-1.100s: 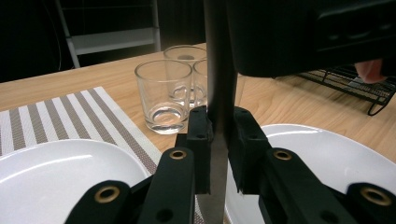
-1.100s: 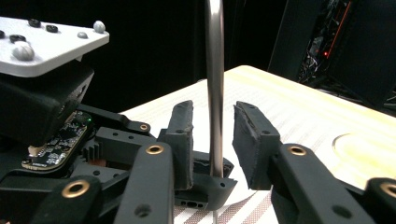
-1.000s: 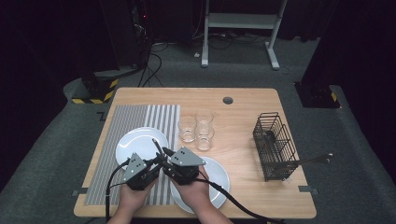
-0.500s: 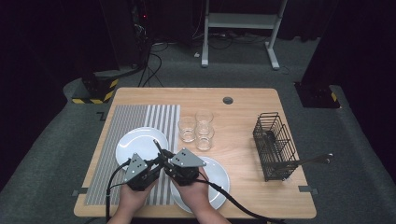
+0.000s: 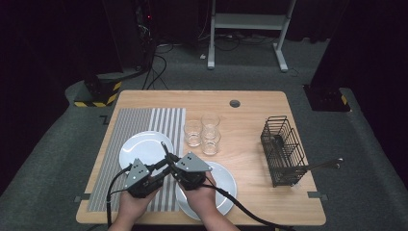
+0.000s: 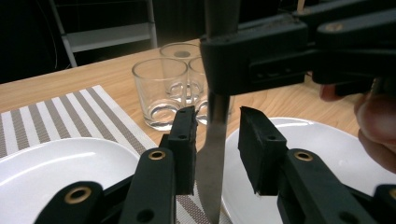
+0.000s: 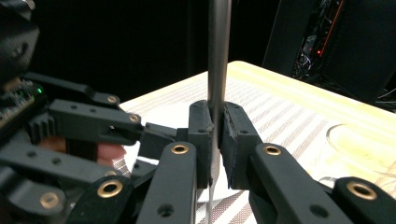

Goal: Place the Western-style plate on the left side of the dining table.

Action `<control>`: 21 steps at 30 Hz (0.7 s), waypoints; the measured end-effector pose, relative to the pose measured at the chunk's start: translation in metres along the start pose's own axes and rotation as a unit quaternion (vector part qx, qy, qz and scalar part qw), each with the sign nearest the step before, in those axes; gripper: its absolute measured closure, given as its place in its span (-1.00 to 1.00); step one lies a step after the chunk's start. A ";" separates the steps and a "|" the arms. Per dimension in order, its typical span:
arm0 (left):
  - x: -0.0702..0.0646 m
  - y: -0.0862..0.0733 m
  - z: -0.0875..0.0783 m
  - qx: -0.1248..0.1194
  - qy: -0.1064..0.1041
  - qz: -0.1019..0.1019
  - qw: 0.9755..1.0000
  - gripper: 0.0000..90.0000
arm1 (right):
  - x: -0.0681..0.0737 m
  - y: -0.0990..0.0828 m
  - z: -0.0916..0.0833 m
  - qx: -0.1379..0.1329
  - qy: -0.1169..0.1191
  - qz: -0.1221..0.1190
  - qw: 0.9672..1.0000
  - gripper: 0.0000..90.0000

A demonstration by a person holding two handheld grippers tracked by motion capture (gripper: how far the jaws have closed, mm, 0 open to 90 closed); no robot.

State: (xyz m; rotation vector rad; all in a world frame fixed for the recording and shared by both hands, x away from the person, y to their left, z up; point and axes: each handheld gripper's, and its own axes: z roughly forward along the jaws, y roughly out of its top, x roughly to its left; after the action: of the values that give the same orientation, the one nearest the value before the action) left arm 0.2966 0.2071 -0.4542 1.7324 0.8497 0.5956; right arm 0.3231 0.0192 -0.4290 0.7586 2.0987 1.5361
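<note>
No readable text, label, brand or number appears in any of the views — nothing is printed on the plates, the glasses, the striped mat or the grippers. The only sign-like marking is the yellow-and-black hazard striping (image 5: 98, 94) on a base on the floor beyond the table — it carries no lettering.

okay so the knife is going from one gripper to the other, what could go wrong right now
The left gripper has just been opening and its pads stand off the knife, so the right gripper alone clamps the handle; a weak grip could drop it point-down between the plates. Swinging the blade away could also strike the glasses close behind.
</note>
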 end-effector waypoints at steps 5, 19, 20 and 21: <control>0.006 0.004 -0.008 0.001 0.006 -0.014 1.000 0.49 | 0.001 0.000 0.001 0.000 0.002 -0.001 1.000 0.84; 0.007 0.014 -0.024 -0.005 0.010 0.002 1.000 0.62 | 0.000 0.000 0.000 0.000 0.001 -0.001 1.000 0.84; 0.007 0.015 -0.024 -0.007 0.012 0.004 1.000 0.63 | 0.000 0.000 0.000 0.000 0.001 -0.001 1.000 0.84; 0.007 0.015 -0.025 -0.009 0.012 0.003 1.000 0.65 | 0.001 -0.001 0.000 0.000 0.001 -0.001 1.000 0.84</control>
State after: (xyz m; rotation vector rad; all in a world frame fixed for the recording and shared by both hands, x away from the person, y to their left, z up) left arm 0.2861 0.2252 -0.4321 1.7151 0.8541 0.6276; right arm 0.3223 0.0193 -0.4295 0.7554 2.0997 1.5382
